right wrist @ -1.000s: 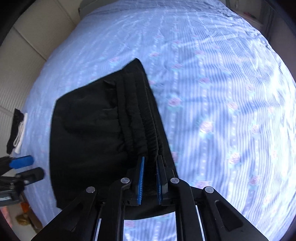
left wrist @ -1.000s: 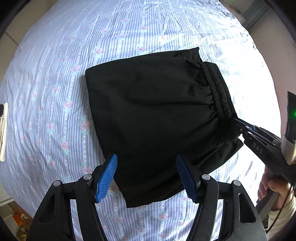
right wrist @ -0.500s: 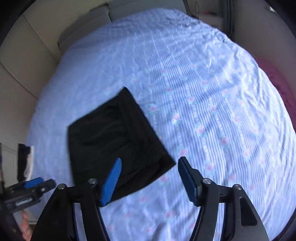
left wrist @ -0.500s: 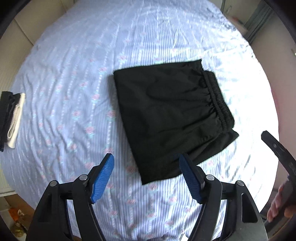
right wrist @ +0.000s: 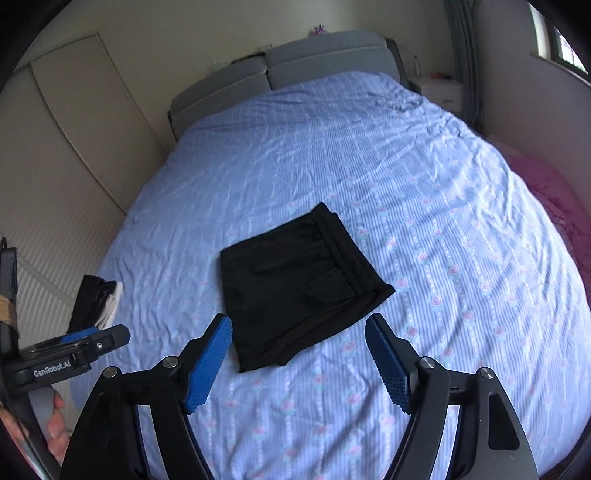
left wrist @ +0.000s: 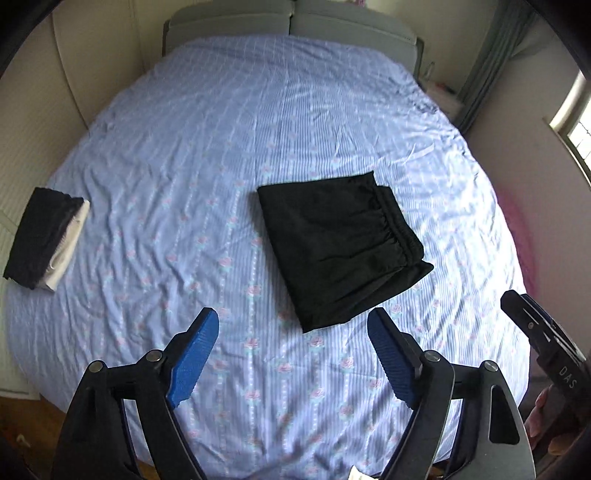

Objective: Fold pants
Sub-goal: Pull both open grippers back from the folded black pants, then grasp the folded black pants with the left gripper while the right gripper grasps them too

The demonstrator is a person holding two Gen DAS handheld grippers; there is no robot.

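Black pants [left wrist: 340,251] lie folded into a compact rectangle near the middle of a bed [left wrist: 258,122] covered in a blue striped sheet with small pink roses, the elastic waistband along the fold's right edge. The left gripper [left wrist: 293,349] hangs above the near side of the bed, its blue-padded jaws wide apart and opening, with nothing between them; the pants sit beyond its tips, untouched. The right gripper [right wrist: 299,356] is likewise raised over the bed, jaws apart and opening, empty, the folded pants [right wrist: 295,280] lying flat on the sheet ahead of it. In the left wrist view, the right gripper's black body shows at the right edge, with a person's fingers just below it. A second small stack of folded clothes [left wrist: 44,240], dark on top and white beneath, rests at the bed's left edge, well apart from the pants. A grey headboard [left wrist: 291,22] stands at the far end.
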